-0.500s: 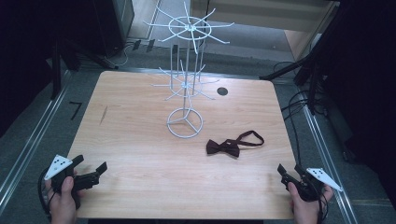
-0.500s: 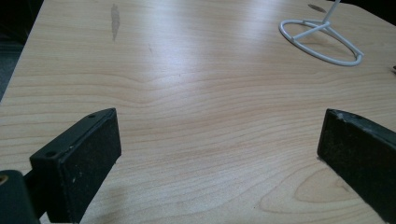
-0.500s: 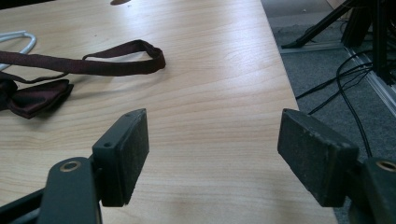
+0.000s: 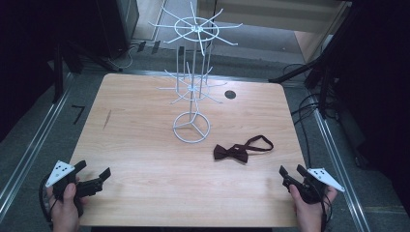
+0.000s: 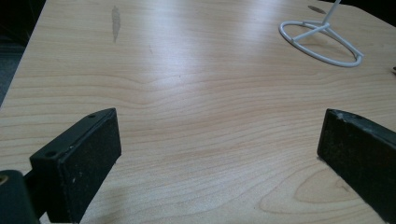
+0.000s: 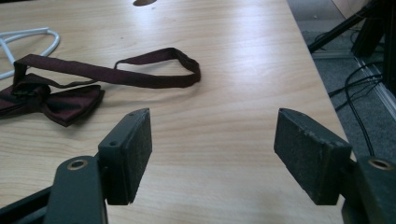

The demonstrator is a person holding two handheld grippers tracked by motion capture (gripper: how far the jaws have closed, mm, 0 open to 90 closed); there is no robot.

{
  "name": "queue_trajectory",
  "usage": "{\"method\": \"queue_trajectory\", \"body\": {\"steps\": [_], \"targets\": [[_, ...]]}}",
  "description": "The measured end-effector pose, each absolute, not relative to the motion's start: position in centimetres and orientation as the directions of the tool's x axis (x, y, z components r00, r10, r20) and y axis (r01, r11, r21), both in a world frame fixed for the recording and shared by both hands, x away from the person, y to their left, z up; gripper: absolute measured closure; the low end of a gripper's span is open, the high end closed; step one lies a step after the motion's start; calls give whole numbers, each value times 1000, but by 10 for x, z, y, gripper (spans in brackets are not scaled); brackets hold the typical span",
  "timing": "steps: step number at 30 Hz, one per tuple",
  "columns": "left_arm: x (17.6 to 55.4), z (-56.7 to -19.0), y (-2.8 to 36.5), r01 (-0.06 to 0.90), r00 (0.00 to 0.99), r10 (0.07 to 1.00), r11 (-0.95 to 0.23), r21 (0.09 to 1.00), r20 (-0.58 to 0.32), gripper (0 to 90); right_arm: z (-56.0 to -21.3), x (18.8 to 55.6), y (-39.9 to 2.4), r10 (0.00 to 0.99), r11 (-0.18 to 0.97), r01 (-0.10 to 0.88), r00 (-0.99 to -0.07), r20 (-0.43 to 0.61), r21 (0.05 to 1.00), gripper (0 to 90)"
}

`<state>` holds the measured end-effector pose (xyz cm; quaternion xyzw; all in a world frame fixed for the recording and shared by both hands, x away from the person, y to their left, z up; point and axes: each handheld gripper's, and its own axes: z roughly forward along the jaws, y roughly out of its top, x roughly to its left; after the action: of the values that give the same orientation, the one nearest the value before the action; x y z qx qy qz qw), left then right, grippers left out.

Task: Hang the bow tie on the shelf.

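**My two handheld grippers**

My left gripper (image 4: 93, 175) and right gripper (image 4: 293, 171) are black, each topped by a grey three-cornered plate with dark dots. Their flat, scuffed pads (image 6: 312, 152) sit on arms with brass-ringed screw holes.

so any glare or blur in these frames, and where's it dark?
High view: soft overall, the table evenly lit, surroundings near black, the white rack thin against the floor. Left gripper view: broad glare band on the wood near the rack's ring base; the near tool pads slightly soft. Right gripper view: glare streak beyond the bow tie, which stays sharp.
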<state>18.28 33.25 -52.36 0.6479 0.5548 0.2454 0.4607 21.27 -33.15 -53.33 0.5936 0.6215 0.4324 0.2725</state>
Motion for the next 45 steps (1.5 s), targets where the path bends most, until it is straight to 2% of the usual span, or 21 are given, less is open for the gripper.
{"method": "queue_trajectory", "body": {"steps": [4, 12, 22, 25, 28, 30, 45], "targets": [[183, -524, 333, 493, 268, 944, 37, 869, -192, 2, -527, 224, -320, 975, -28, 520, -173, 138, 853, 324], [183, -524, 333, 490, 265, 944, 42, 871, -194, 2, -522, 244, -316, 975, -20, 573, -171, 143, 820, 368], [182, -524, 333, 489, 264, 946, 38, 872, -189, 2, -527, 274, -317, 981, -63, 691, -92, 173, 720, 404], [182, -524, 333, 489, 264, 946, 38, 871, -189, 2, -527, 283, -318, 980, -65, 721, -86, 182, 690, 456], [183, -524, 333, 489, 264, 946, 38, 872, -190, 2, -525, 293, -317, 976, -76, 770, -73, 207, 633, 472], [183, -524, 333, 489, 264, 945, 39, 872, -191, 2, -524, 304, -313, 980, -46, 805, -78, 182, 592, 493], [183, -524, 333, 489, 266, 944, 41, 871, -194, 2, -510, 338, -306, 984, -77, 849, -18, 175, 523, 535]]}}
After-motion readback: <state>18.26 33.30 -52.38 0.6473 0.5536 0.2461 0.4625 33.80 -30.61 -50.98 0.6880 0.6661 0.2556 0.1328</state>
